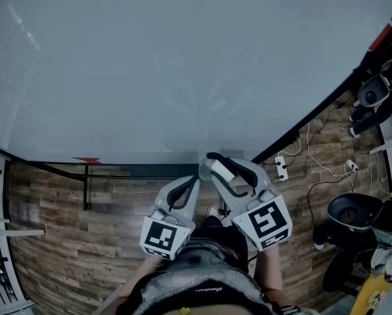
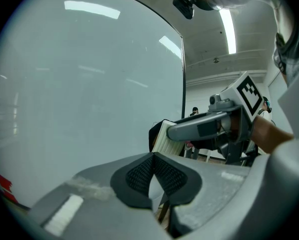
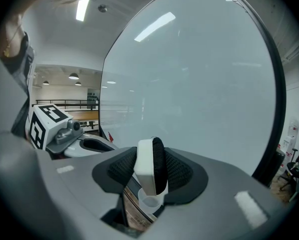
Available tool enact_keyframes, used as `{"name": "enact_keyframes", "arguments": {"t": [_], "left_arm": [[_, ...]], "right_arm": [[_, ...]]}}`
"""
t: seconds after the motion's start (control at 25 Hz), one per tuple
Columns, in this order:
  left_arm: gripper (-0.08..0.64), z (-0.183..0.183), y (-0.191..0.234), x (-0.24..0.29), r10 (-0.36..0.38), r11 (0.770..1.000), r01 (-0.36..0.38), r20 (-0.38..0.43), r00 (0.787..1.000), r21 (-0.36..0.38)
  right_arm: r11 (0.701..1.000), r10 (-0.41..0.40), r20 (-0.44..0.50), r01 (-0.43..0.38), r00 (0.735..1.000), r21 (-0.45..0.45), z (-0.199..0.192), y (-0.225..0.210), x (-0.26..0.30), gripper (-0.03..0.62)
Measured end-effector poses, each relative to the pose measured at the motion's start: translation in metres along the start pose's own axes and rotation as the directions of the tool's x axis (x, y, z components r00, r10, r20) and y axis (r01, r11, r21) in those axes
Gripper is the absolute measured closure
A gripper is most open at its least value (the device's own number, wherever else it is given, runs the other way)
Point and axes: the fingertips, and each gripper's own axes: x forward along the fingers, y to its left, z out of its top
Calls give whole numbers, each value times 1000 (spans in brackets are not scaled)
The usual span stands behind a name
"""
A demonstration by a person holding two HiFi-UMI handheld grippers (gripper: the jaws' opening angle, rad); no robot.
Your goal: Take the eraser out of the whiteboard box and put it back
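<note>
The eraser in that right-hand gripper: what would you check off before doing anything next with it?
1. Eraser firmly held: ok. It is clamped between the pads of the right gripper.
2. Eraser sitting straight: ok. It stands roughly upright, with its white back on one pad and its black felt on the other.
3. Left gripper free: ok. It is shut and empty, beside the right one.
4. Whiteboard box in sight: cannot tell. No view shows it clearly.
5. Eraser clear of the whiteboard: cannot tell. It is close to the board, but no gap is visible.

no readable text, clothing print (image 1: 207,289) perhaps too blurred
</note>
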Motion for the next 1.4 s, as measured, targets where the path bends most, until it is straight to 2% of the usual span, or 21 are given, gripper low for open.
{"name": "enact_keyframes", "arguments": {"t": [0.24, 0.4, 0.56, 0.76, 1.08, 1.28, 1.4], "left_arm": [[558, 1, 0, -2, 13, 1000, -13, -1, 1000, -18], [558, -3, 4, -2, 7, 998, -7, -1, 1000, 61], [558, -2, 5, -2, 29, 1000, -29, -7, 1000, 13], [558, -4, 10, -3, 32, 998, -32, -10, 999, 55], [558, -2, 15, -4, 72, 997, -72, -9, 997, -5], [558, -2, 19, -5, 87, 996, -87, -11, 996, -21], [558, -4, 22, -6, 86, 996, -86, -8, 996, -2]], "right_arm": [[1000, 13, -19, -13, 1000, -9, -5, 1, 6, 420], [1000, 21, -15, -21, 1000, -12, -11, -1, 12, 420], [1000, 27, -35, -27, 999, -9, -22, -4, 21, 420], [999, 40, -68, -40, 997, -7, -37, -4, 33, 420], [999, 53, -121, -53, 991, 6, -65, -8, 49, 420], [998, 56, -167, -56, 984, 4, -83, -7, 60, 419], [998, 62, -181, -60, 981, 15, -93, -6, 66, 419]]}}
